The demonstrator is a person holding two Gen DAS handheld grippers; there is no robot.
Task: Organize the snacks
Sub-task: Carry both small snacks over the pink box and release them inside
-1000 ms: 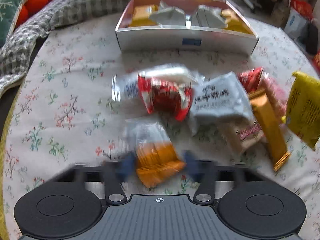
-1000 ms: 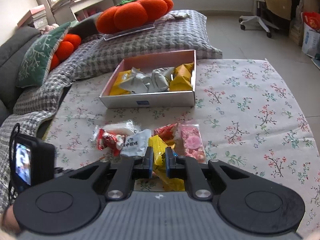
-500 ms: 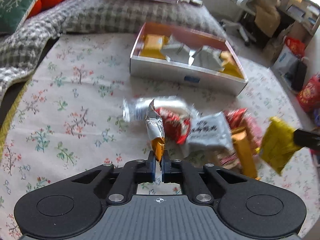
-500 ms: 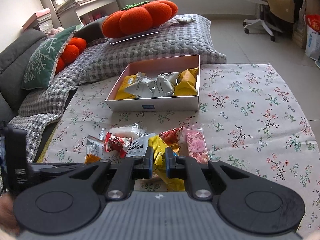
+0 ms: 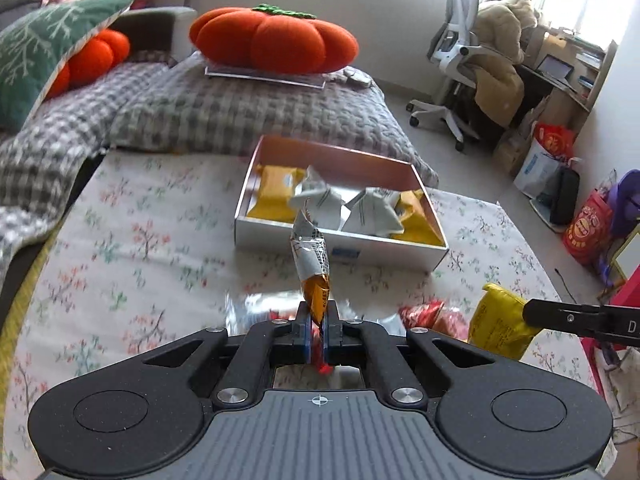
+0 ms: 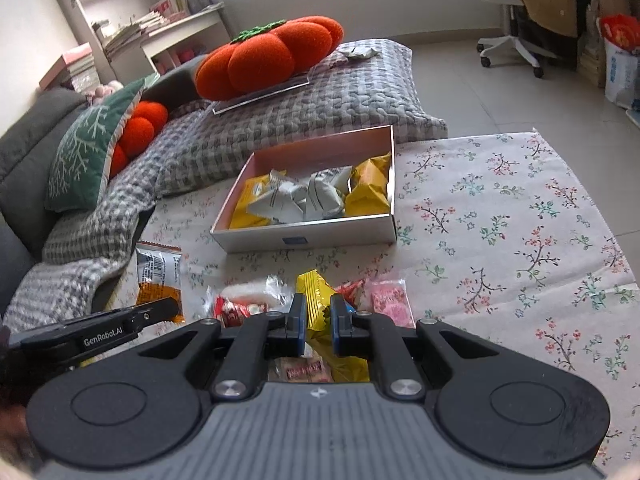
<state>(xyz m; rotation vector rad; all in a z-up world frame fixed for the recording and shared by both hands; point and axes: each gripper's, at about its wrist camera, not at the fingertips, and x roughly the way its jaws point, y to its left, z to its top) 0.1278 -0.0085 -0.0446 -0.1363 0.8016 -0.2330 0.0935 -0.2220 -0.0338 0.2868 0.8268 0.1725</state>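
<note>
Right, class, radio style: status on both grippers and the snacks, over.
Left gripper shut on orange-and-silver packet, lifted. Right gripper shut on yellow packet. Box part filled, path to it clear. Loose snacks remain on cloth.

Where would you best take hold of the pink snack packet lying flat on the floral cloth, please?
Probably by the short sealed edge nearest the white box. The pink packet lies flat with its long sides crowded: a red wrapper on one side, bare floral cloth on the other. Come from above on the cloth side, jaws across that flat seam, which is thin enough to pinch.
</note>
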